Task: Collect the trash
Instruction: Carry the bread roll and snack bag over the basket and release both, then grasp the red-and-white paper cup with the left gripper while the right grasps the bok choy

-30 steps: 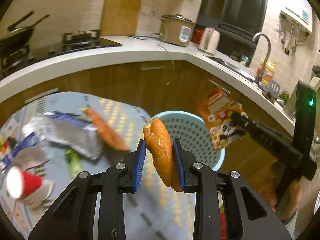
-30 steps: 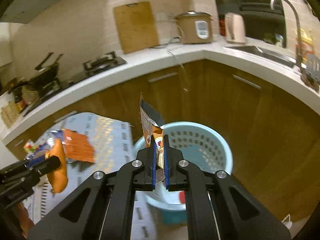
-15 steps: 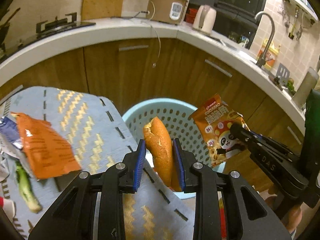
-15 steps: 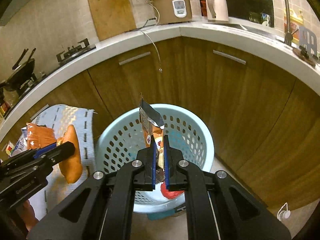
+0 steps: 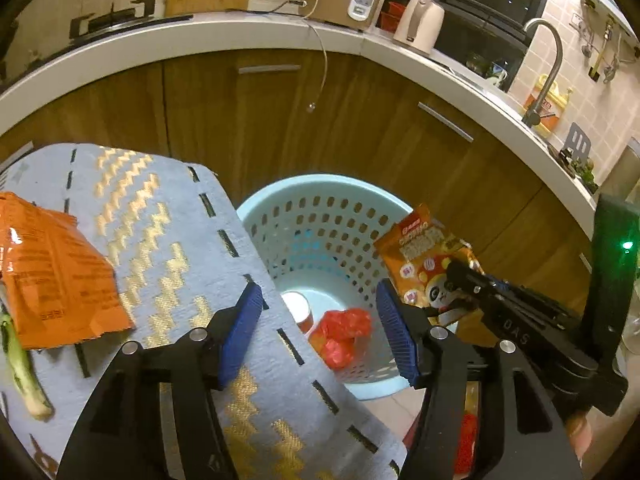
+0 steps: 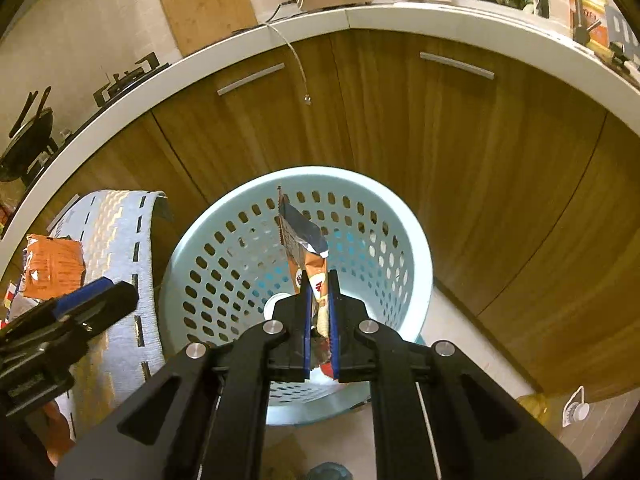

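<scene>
My left gripper (image 5: 320, 320) is open and empty, above the near rim of the light blue perforated basket (image 5: 280, 216). Red crumpled trash (image 5: 344, 332) and a cup (image 5: 298, 308) lie at the basket's bottom. My right gripper (image 6: 320, 320) is shut on an orange snack bag (image 6: 300, 240) and holds it upright over the basket (image 6: 416, 248). The same panda snack bag (image 5: 420, 256) shows in the left wrist view, held at the basket's right rim by the right gripper (image 5: 460, 276). The left gripper (image 6: 100, 292) shows at the left in the right wrist view.
A table with a blue and gold cloth (image 5: 160, 216) stands left of the basket, with an orange wrapper (image 5: 52, 268) and a green vegetable scrap (image 5: 24, 376) on it. Wooden cabinets (image 6: 400, 112) under a white counter curve behind the basket. A cable (image 5: 320, 72) hangs off the counter.
My left gripper has opened and the bread roll it held is gone from its jaws. Both grippers have moved closer over the basket. The right gripper still holds the snack bag.
</scene>
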